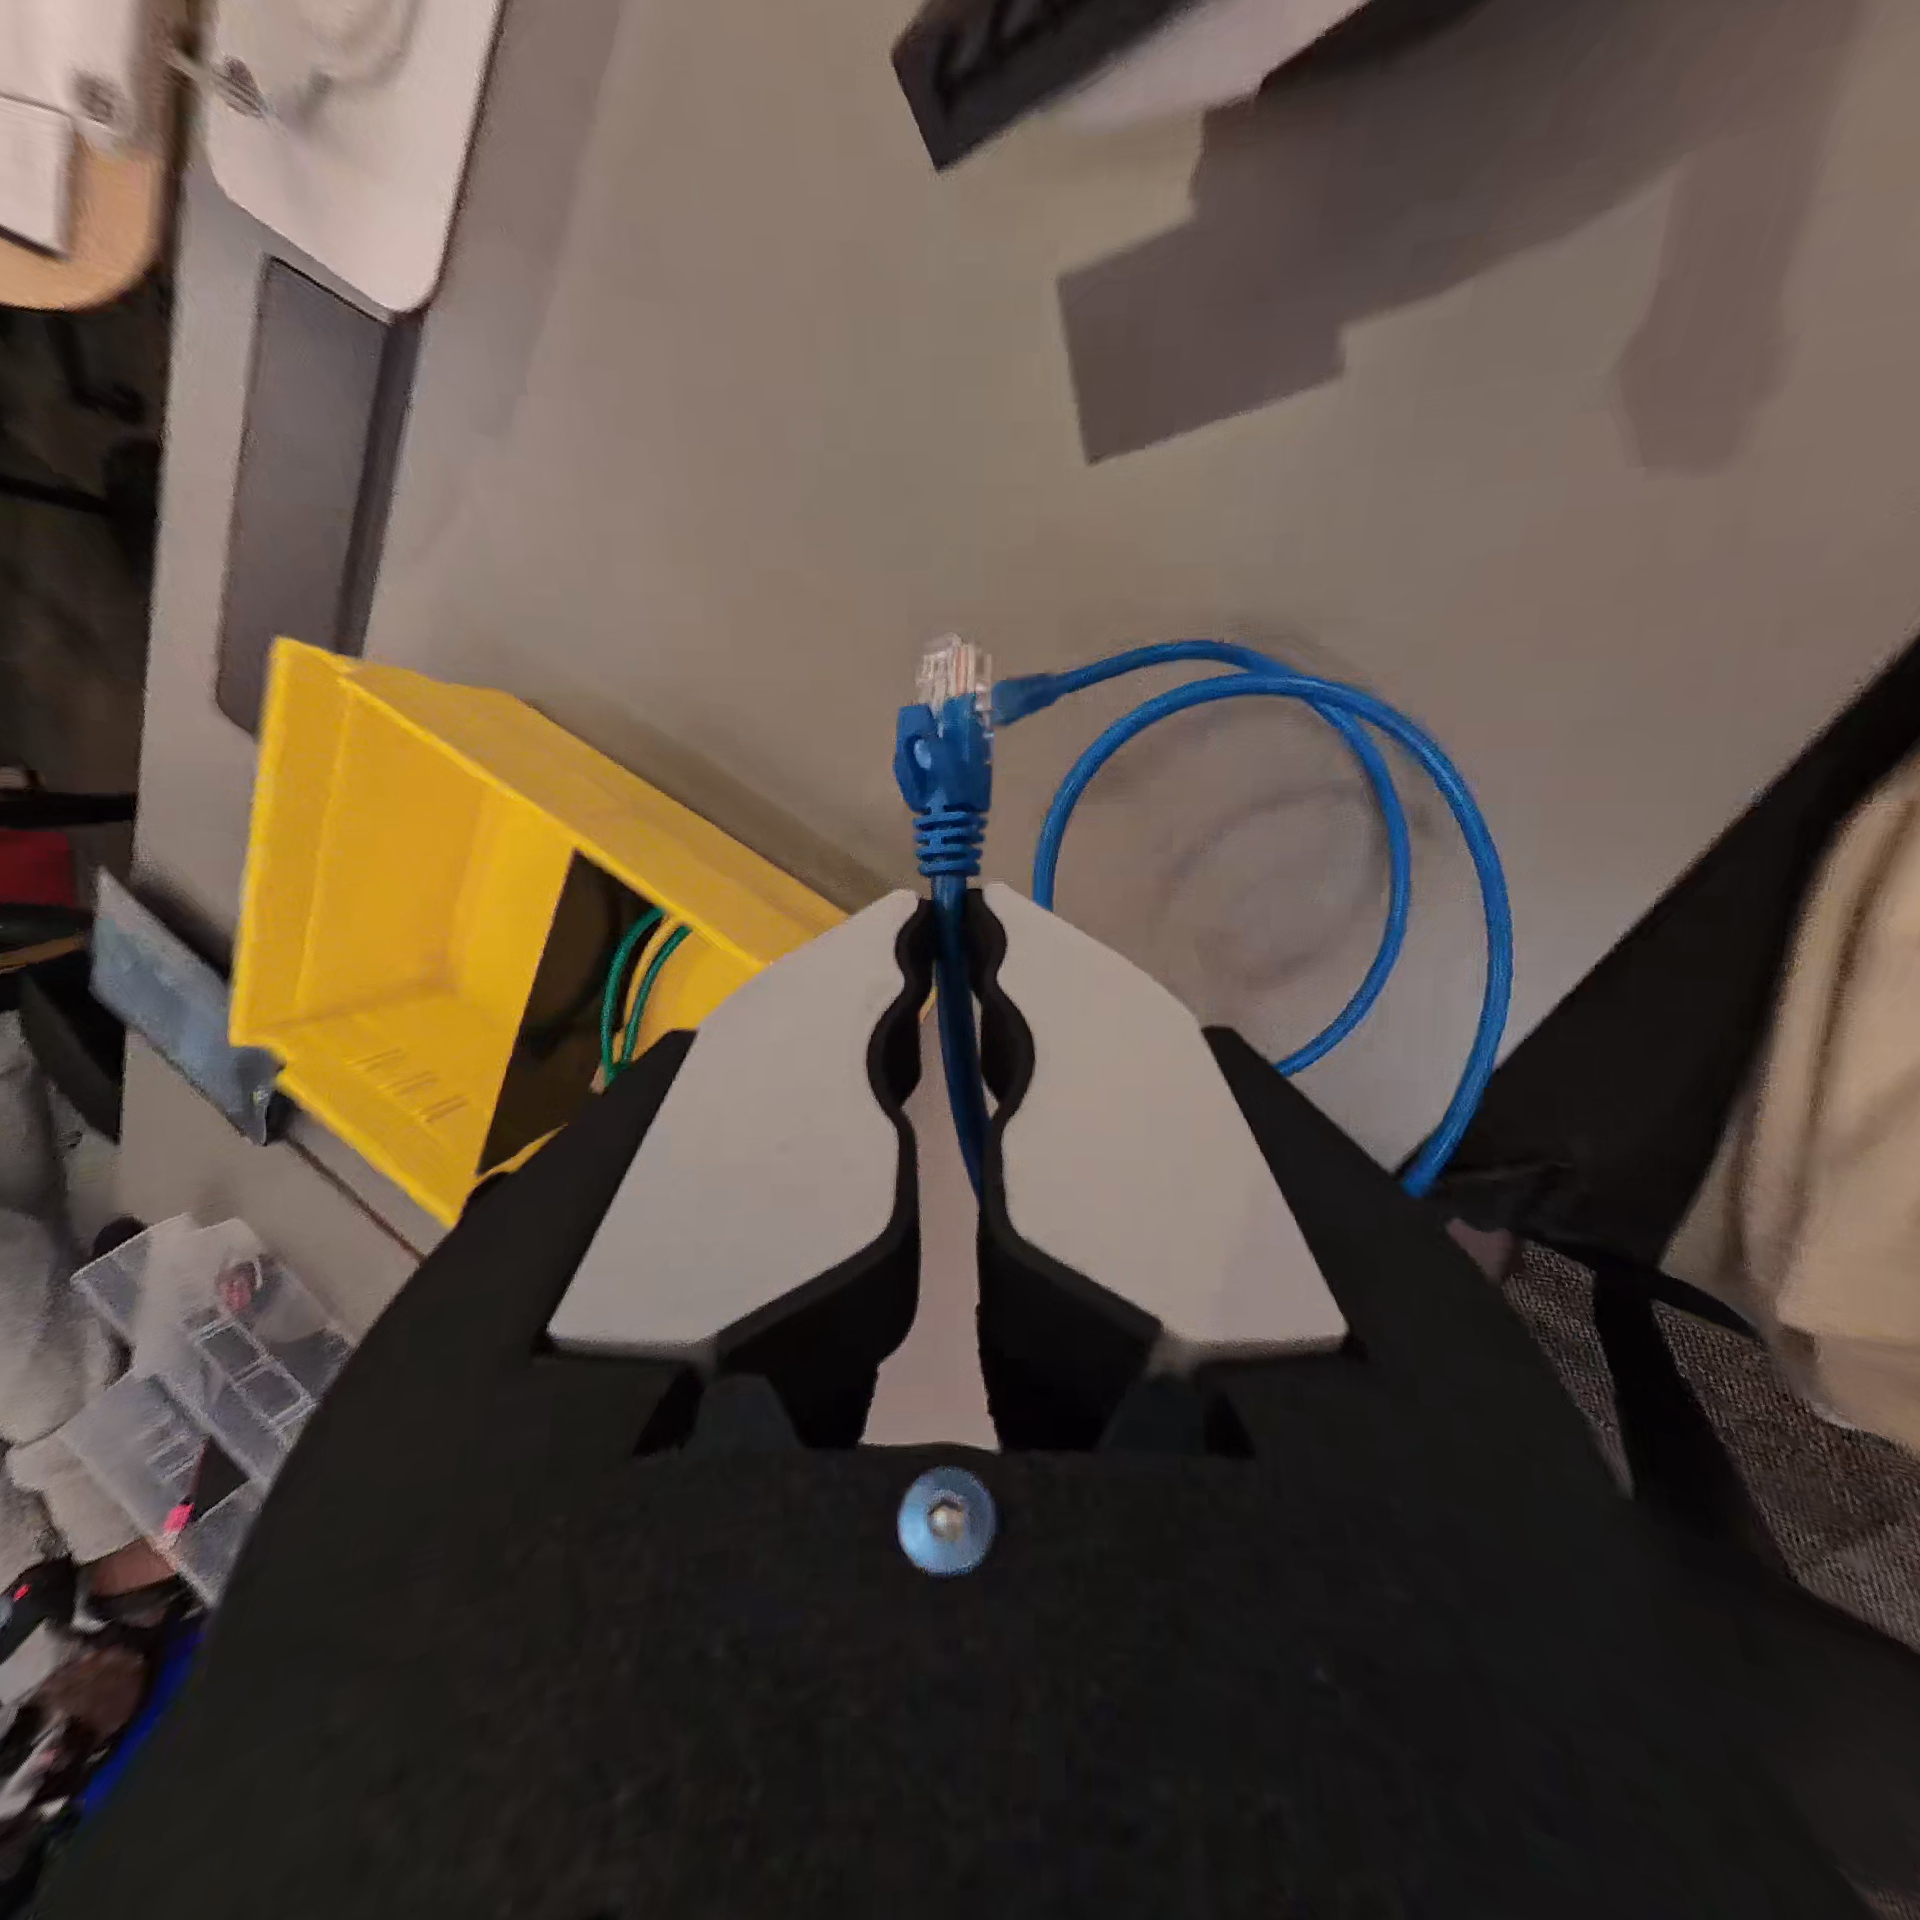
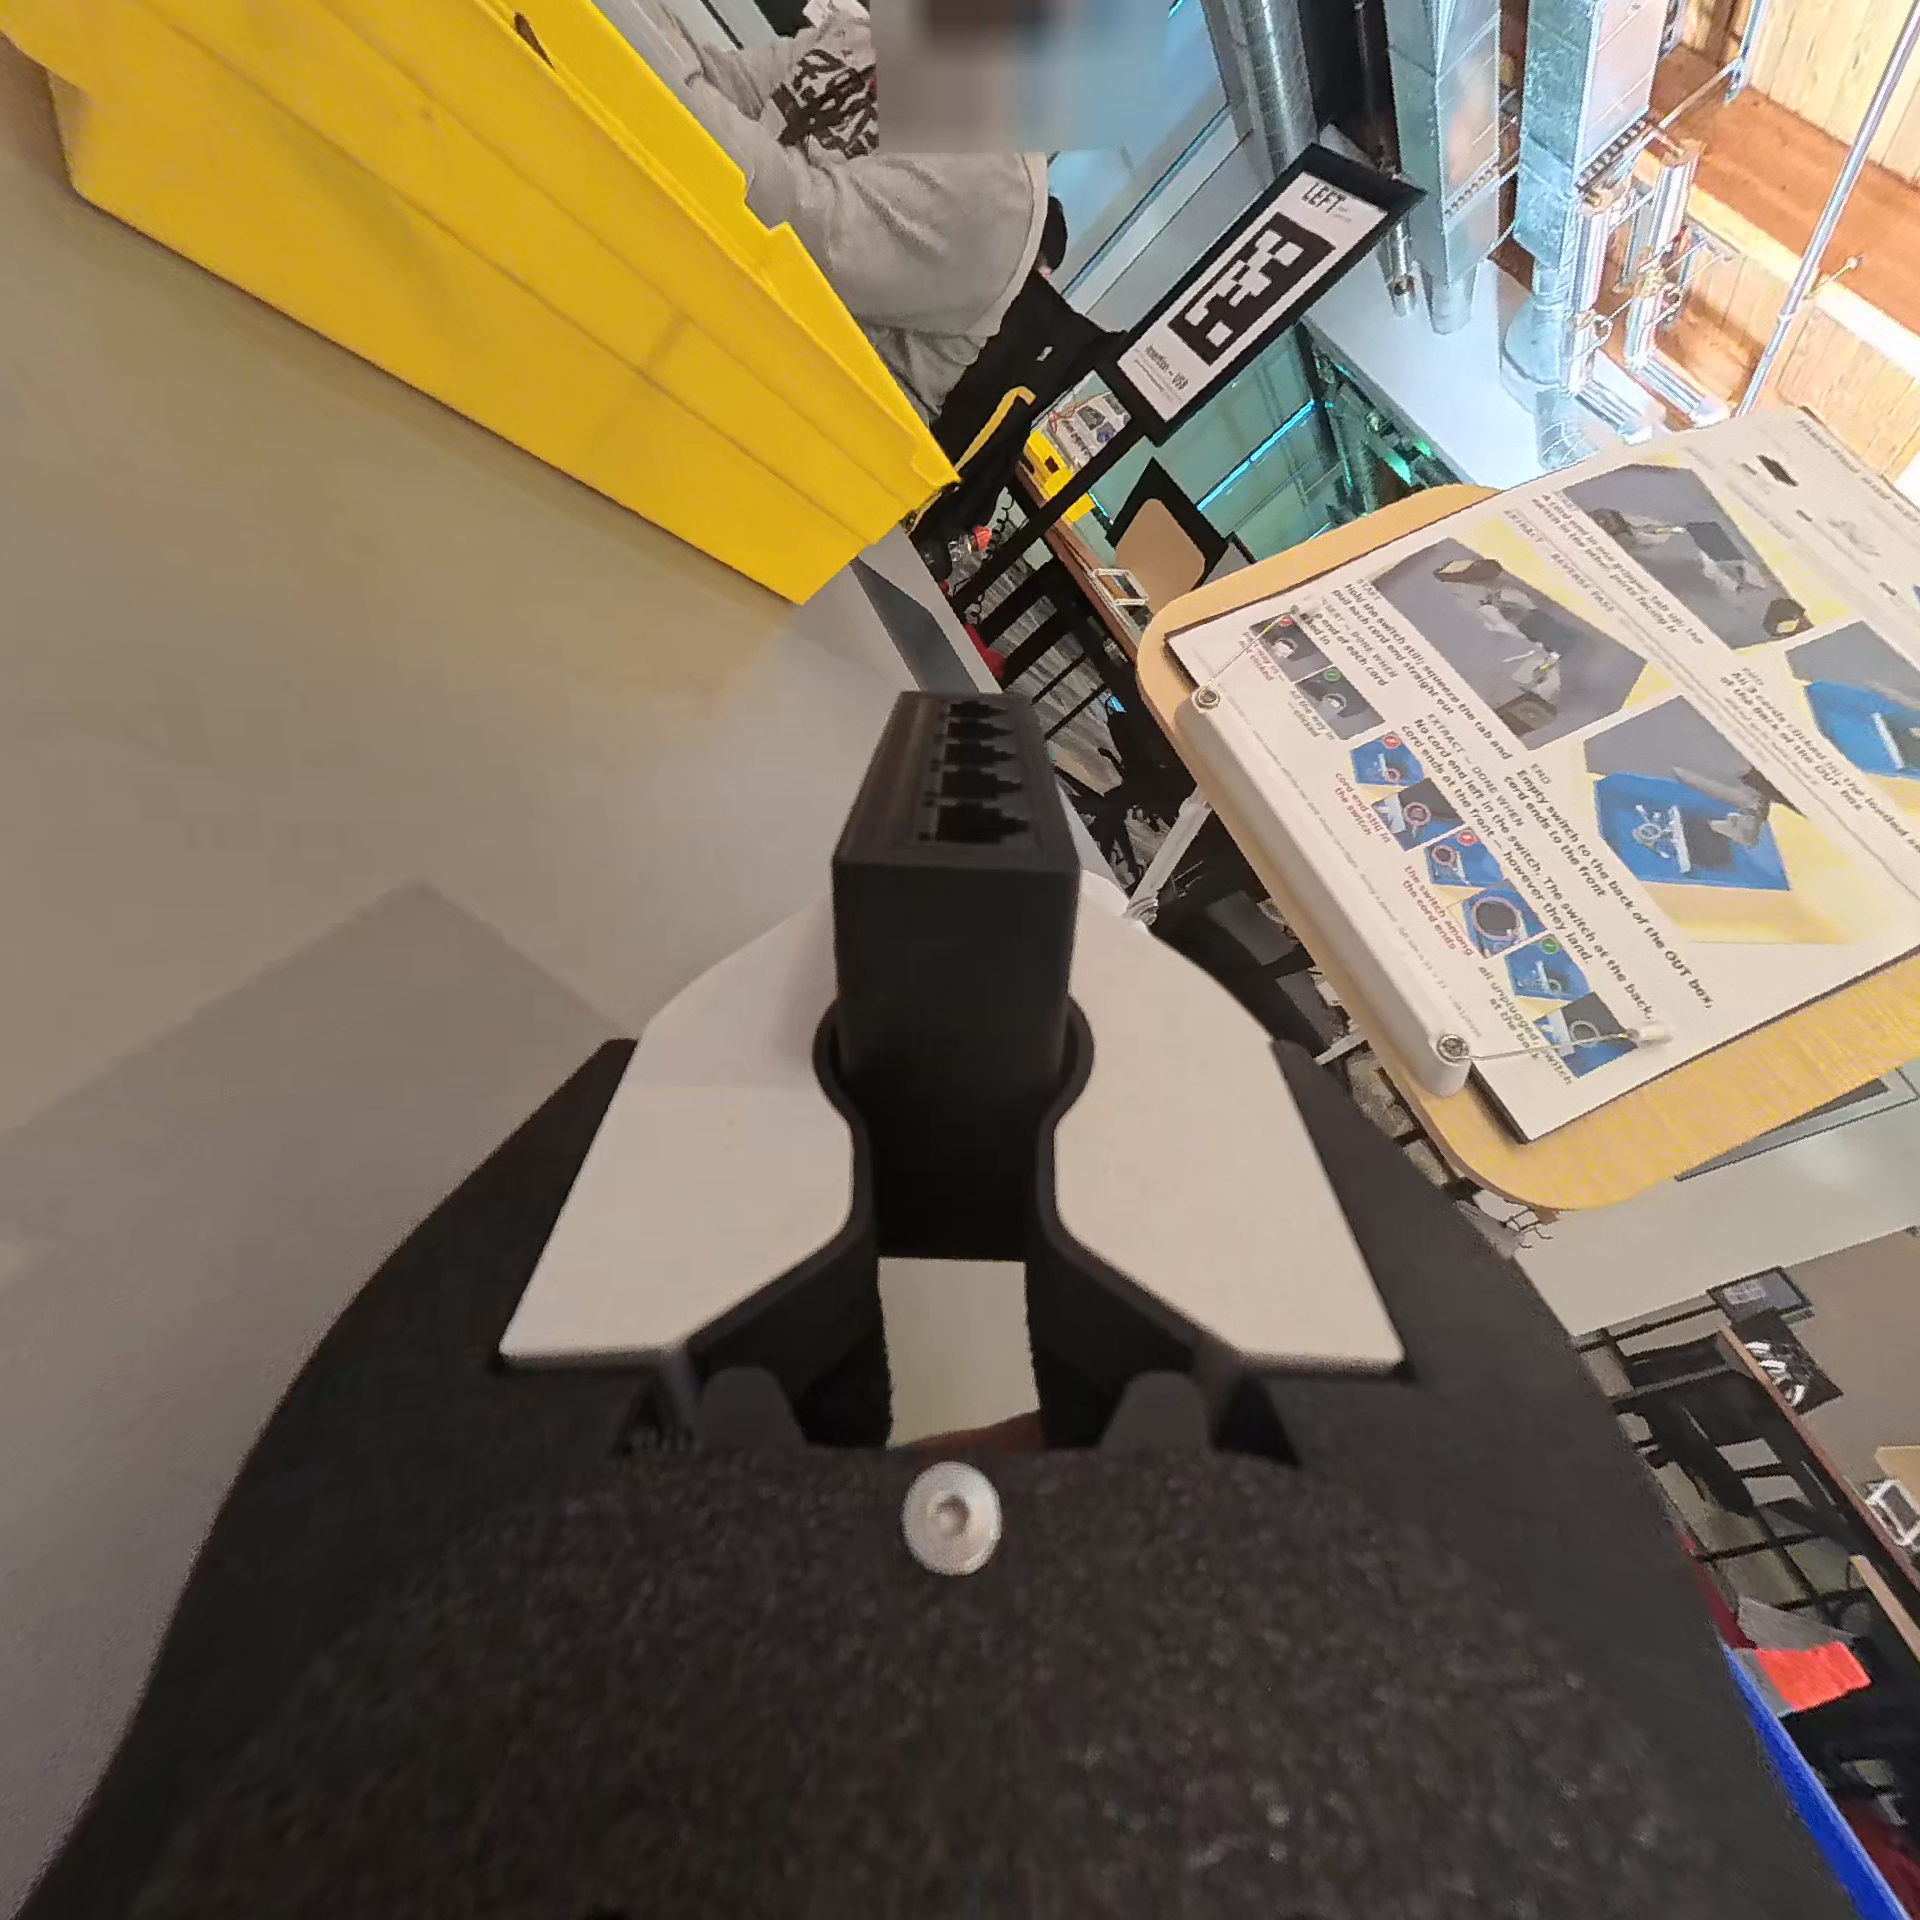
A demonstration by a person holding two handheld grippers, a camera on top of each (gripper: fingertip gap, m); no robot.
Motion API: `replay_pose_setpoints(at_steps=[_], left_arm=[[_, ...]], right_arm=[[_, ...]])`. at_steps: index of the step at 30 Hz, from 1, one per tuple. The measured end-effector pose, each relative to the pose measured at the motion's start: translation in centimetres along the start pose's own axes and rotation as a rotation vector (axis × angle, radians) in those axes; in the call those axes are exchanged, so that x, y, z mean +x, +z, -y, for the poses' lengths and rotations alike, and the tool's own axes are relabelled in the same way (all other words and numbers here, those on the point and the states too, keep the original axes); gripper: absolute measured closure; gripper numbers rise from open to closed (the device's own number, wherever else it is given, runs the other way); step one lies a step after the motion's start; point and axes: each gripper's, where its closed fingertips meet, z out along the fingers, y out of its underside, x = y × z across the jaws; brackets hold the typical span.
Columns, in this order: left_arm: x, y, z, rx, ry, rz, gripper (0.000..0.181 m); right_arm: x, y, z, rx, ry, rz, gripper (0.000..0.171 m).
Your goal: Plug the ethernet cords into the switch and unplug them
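1. Left wrist view: the left gripper has its jaws pinched tight on a blue ethernet cord, just behind the plug.
2. The clear plug sticks up past the jaw tips, with its blue boot right under it. Nothing touches the plug.
3. The rest of the cord curls in a big loop to the right, above the bench. The cord's other end comes back close beside the held plug.
4. A yellow bin sits to the left, near the bench edge. Green wires show inside it.
5. The bench has lots of bare room beyond the plug. A black thing at the top is too blurry to name.
6. Right wrist view: the right gripper has its jaws clamped on a black switch.
7. The switch points away from the camera, and its row of open ports faces up.
8. Another yellow bin lies at the top left on the bench, well apart from the switch.
9. Past the bench edge, on the right, is a tilted board with a picture sheet.
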Motion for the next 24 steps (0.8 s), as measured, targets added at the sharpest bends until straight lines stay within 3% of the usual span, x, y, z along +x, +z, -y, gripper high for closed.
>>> replay_pose_setpoints(at_steps=[3, 6, 24], left_arm=[[1.3, 5.0, 0.0, -0.037, -0.008, -0.096, 0.176], [2.0, 7.6, 0.8, -0.064, 0.043, -0.137, 0.176], [0.6, 12.3, 7.3, -0.126, 0.142, -0.229, 0.176]], right_arm=[[0.1, 0.0, -0.1, -0.005, -0.004, -0.006, 0.14], [0.1, 0.1, -0.3, -0.018, -0.019, -0.011, 0.14], [-0.8, 0.5, -0.5, -0.062, -0.17, -0.037, 0.14]])
